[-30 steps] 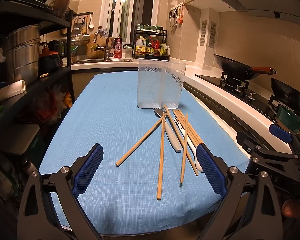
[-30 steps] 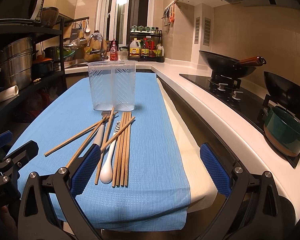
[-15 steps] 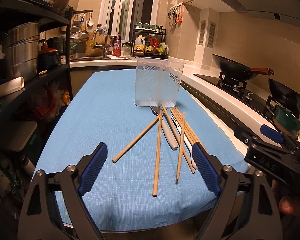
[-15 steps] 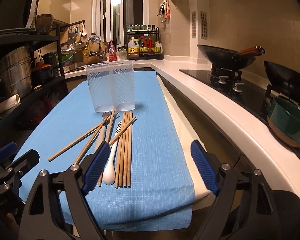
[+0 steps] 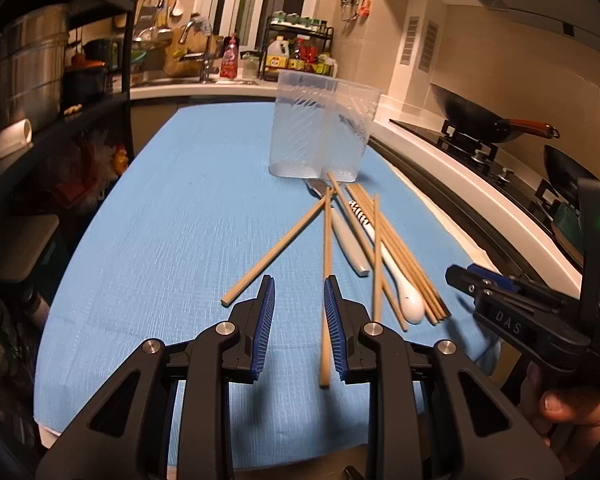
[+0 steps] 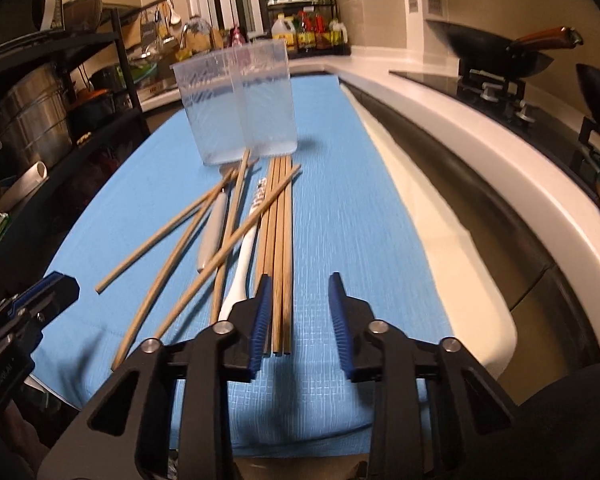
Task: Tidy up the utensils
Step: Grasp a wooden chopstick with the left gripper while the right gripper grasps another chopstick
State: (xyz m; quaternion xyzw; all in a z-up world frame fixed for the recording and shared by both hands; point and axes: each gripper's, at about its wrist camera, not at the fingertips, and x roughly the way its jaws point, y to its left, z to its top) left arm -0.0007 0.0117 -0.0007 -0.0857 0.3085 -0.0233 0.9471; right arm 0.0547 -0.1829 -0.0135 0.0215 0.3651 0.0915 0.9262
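Several wooden chopsticks, a white spoon (image 5: 396, 276) (image 6: 244, 256) and a grey-handled fork (image 5: 348, 240) (image 6: 212, 228) lie on a blue cloth (image 5: 172, 216) in front of a clear two-compartment holder (image 5: 320, 140) (image 6: 238, 108). My left gripper (image 5: 299, 284) hovers low over the cloth with its jaws closing. One loose chopstick (image 5: 327, 248) runs between them close to the right pad, untouched. My right gripper (image 6: 299, 284) is also closing, and a neat bundle of chopsticks (image 6: 278, 232) runs between its pads near the left one, not pressed.
A white counter (image 6: 440, 120) borders the cloth on the right, with a wok (image 5: 472, 120) on the stove beyond. A black shelf with steel pots (image 5: 32, 80) stands on the left. Sink and bottles (image 5: 296, 56) are at the back.
Both grippers' jaws have narrowed from wide apart to a small gap. Both have dropped lower and come forward over the near ends of the chopsticks.
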